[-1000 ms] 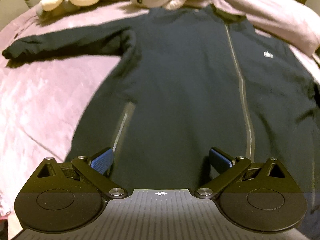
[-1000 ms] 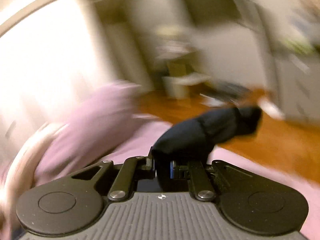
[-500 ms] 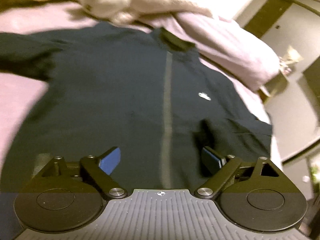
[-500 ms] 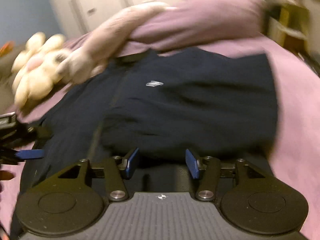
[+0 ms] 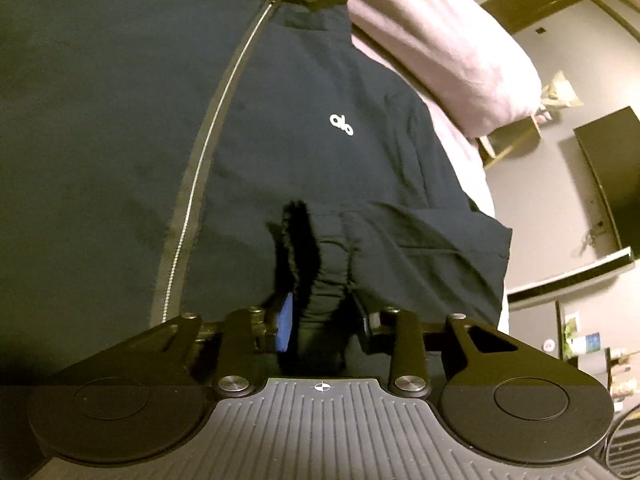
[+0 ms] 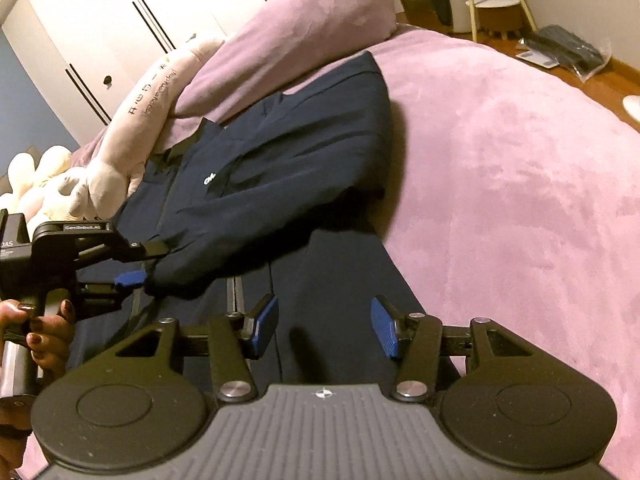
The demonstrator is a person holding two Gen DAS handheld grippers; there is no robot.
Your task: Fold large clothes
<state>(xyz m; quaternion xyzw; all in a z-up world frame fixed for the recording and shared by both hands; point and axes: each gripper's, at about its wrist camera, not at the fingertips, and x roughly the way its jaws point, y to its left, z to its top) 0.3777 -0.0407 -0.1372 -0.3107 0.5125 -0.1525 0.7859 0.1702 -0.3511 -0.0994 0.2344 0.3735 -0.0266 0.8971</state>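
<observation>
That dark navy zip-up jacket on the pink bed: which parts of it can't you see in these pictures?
- Cuff end of the folded-over sleeve: left wrist view, bunched between the closing left claw.
- Dark navy zip-up jacket, bottom hem: both views, behind the claw bodies.
- Other sleeve: left wrist view, cut off at the frame's left edge.
- Small white chest logo: shape visible, meaning unreadable.

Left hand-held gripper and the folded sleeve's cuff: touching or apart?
Touching. In the left wrist view the closing left hand-held gripper has the cuff bunched between its pads.
</observation>
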